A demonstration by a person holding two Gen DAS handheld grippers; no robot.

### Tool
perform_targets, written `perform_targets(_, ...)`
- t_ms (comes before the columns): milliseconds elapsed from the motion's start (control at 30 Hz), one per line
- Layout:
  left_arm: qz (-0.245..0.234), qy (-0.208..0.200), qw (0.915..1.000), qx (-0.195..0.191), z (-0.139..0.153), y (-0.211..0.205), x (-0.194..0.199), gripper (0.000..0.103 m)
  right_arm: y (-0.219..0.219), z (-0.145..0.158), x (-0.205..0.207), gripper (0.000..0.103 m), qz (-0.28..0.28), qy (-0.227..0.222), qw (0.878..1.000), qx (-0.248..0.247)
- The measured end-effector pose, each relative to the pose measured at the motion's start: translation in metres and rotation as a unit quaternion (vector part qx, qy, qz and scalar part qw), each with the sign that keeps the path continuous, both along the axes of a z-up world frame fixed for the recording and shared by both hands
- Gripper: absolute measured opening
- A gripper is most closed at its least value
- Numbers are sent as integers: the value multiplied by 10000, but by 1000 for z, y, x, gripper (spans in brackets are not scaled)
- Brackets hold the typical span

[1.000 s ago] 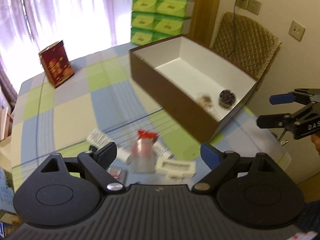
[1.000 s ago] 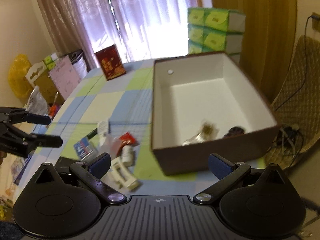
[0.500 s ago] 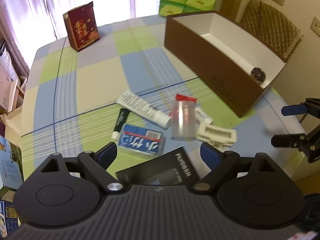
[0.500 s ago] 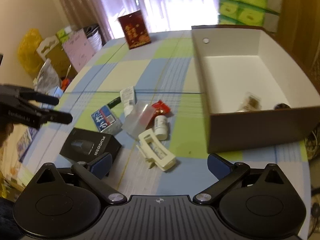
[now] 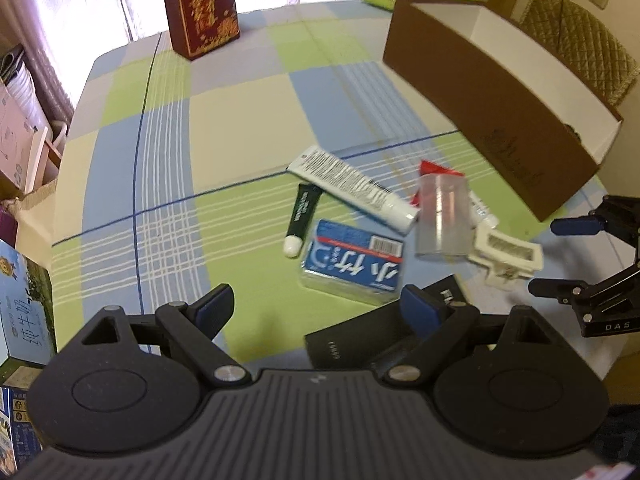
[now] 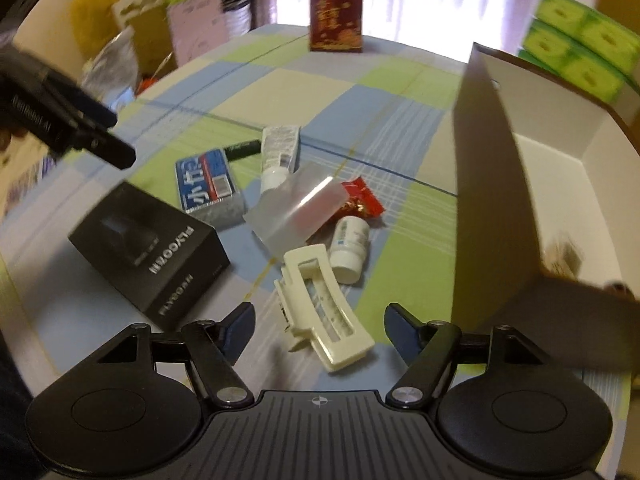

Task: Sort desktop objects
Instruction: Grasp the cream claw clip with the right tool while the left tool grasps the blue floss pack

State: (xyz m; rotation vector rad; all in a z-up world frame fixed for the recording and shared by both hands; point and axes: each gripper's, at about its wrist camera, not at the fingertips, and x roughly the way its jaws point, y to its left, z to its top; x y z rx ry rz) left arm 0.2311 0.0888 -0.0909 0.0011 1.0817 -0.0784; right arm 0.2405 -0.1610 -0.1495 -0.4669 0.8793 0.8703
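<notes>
Two hand-held grippers hung over a checked tablecloth [image 5: 224, 128] strewn with small items. The right gripper [image 6: 320, 326], jaws closing, framed a cream hair clip [image 6: 326, 314] lying between its fingers, which did not touch it. The left gripper [image 5: 316, 306] stood wide open and empty above a black box [image 5: 360, 344] near the table's front edge. Clustered together nearby lay a blue packet [image 5: 354, 266], a white tube [image 5: 352, 186], a dark green tube [image 5: 302, 216], a clear plastic cup [image 6: 296, 212] on its side, a red sachet [image 6: 362, 200] and a small white bottle [image 6: 348, 250]. A brown storage box [image 5: 492, 112] sat to the right.
</notes>
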Motion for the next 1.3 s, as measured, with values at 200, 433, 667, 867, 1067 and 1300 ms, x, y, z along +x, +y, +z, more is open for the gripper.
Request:
perform_targets(200, -163, 117, 9998, -54, -15, 1, 16, 88, 14, -22, 10, 58, 83, 27, 9998, -166)
perform_targets(433, -480, 276, 9985, -54, -32, -8, 41, 86, 7, -27, 11, 43, -383, 152, 9989, -240)
perform_targets(667, -927, 503, 9944, -56, -48, -17, 61, 83, -29, -21, 5, 42, -1180, 529, 9913, -236)
perform_targets(867, -1469, 777, 9860, -110, -63, -25, 76, 81, -62, -17, -1, 42, -1864, 784, 9791, -215)
perform_targets(1067, -1857, 817, 9792, -71, -66, -32, 85, 82, -78, -17, -2, 42, -2328, 793, 9690, -229)
perform_targets(1300, -1978, 839, 9766, 85, -78, -44, 89, 83, -84, -17, 4, 42, -2535, 698, 9645, -262)
